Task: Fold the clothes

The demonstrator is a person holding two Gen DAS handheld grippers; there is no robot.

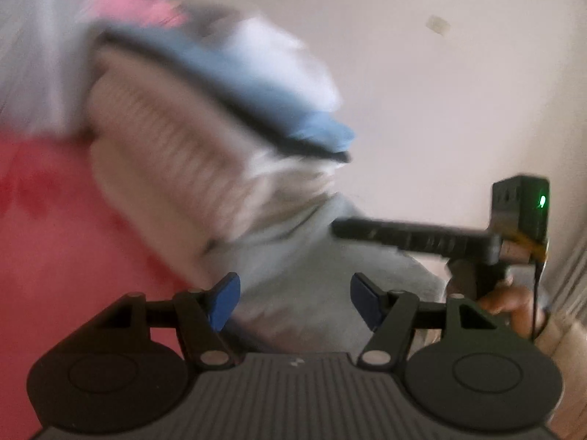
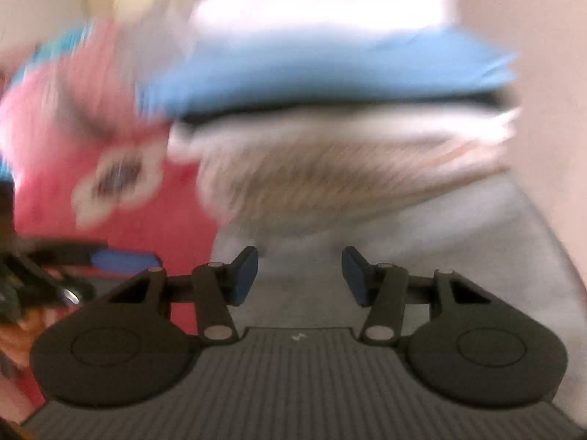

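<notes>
Blur smears both views. From the left wrist, the left tongs (image 1: 295, 299) point slightly downward over a grey garment (image 1: 312, 256), blue pads apart with nothing between them. Beyond lies a stack of folded clothes (image 1: 205, 117), its long axis running from upper left to lower right, a blue piece (image 1: 256, 84) on top. Red cloth (image 1: 55, 220) lies at left. The right tongs (image 1: 422, 238) reach in sideways from the right, held by a hand (image 1: 513, 300).

From the right wrist, the right tongs (image 2: 300, 275) stand apart and empty above the grey garment (image 2: 458, 242); the stack (image 2: 330, 128) stretches crosswise ahead.
</notes>
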